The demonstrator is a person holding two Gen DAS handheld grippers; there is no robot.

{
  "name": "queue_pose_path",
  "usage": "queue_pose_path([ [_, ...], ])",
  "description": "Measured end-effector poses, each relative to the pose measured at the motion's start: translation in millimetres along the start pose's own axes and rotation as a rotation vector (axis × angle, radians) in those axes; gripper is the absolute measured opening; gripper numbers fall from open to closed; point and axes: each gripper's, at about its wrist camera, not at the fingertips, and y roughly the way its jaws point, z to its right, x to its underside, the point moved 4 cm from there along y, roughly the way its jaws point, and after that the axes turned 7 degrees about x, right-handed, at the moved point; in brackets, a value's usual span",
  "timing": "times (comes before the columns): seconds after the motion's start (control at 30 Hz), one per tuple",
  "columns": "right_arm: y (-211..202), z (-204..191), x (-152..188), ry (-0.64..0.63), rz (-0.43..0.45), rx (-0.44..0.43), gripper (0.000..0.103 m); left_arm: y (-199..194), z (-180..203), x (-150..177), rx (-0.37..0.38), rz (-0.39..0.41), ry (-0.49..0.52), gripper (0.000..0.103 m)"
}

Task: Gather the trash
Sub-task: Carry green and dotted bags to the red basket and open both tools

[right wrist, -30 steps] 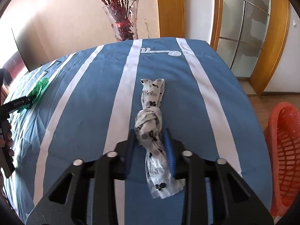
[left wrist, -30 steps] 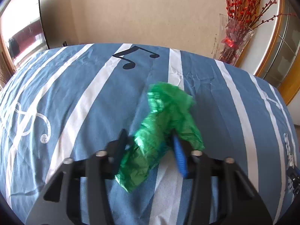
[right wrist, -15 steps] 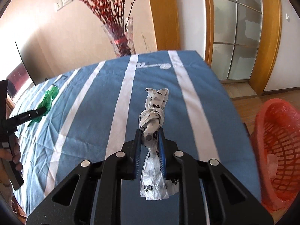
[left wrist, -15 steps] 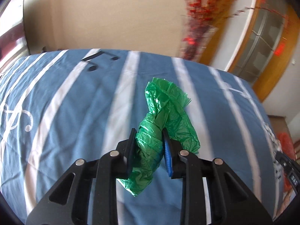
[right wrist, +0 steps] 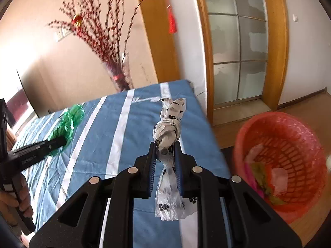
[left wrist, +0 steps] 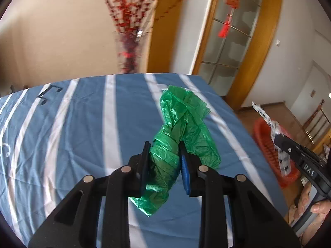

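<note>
My left gripper (left wrist: 164,155) is shut on a crumpled green plastic bag (left wrist: 180,128) and holds it above the blue striped bed (left wrist: 82,136). My right gripper (right wrist: 165,154) is shut on a knotted white bag with black paw prints (right wrist: 168,128), lifted over the bed's right edge. A red mesh basket (right wrist: 289,144) stands on the floor to the right, with some trash inside. It also shows in the left wrist view (left wrist: 266,144), behind the right gripper (left wrist: 277,136). The green bag (right wrist: 66,124) and left gripper show at the left of the right wrist view.
A glass vase of red branches (right wrist: 120,78) stands behind the bed by the wall. A wooden-framed glass door (right wrist: 238,51) is at the right. Wooden floor (right wrist: 300,105) lies around the basket. A dark screen (right wrist: 26,91) stands at the far left.
Both grippers closed on their bags, lifted them off the bed and swung right toward the basket. The basket has come further into view.
</note>
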Motion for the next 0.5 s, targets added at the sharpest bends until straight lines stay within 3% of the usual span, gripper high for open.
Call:
queue_pose_path([
  [0.5,-36.4,73.8,5.5,0.094,0.074,0.097,0.018,20.1,106.4,13.9,0.147,-0.036,0.099,0.027],
])
